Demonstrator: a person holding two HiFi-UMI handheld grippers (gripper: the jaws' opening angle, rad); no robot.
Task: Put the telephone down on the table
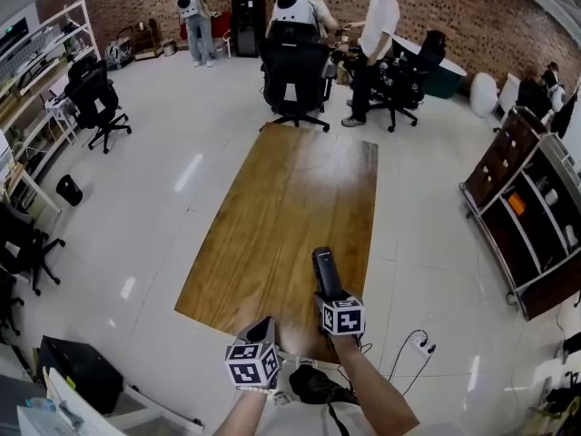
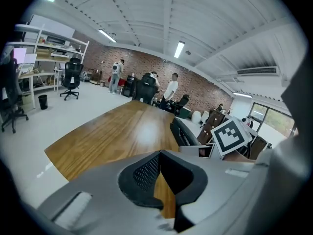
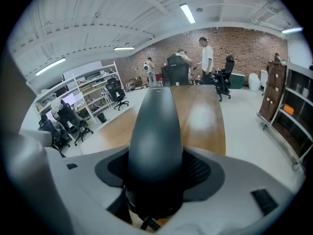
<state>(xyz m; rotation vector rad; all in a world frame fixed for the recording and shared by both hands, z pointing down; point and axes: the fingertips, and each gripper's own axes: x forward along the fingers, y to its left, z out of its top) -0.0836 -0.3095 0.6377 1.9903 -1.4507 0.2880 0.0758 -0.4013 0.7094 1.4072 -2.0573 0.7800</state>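
The telephone is a black handset (image 1: 324, 273), held over the near right part of a long wooden table (image 1: 272, 216). My right gripper (image 1: 328, 292) is shut on its lower end. In the right gripper view the handset (image 3: 155, 131) rises between the two grey pads and hides much of the table (image 3: 208, 121); a bit of coiled cord (image 3: 147, 224) shows below it. My left gripper (image 1: 265, 325) hangs just left of it at the table's near edge. In its own view the left gripper (image 2: 158, 156) has its pads meeting with nothing between them, and the handset (image 2: 183, 131) lies to the right.
Black office chairs (image 1: 295, 80) and three people (image 1: 374, 34) stand past the table's far end. A dark shelf unit (image 1: 531, 207) lines the right side. A white cable and socket (image 1: 419, 343) lie on the floor at near right, a black bag (image 1: 318, 384) below me.
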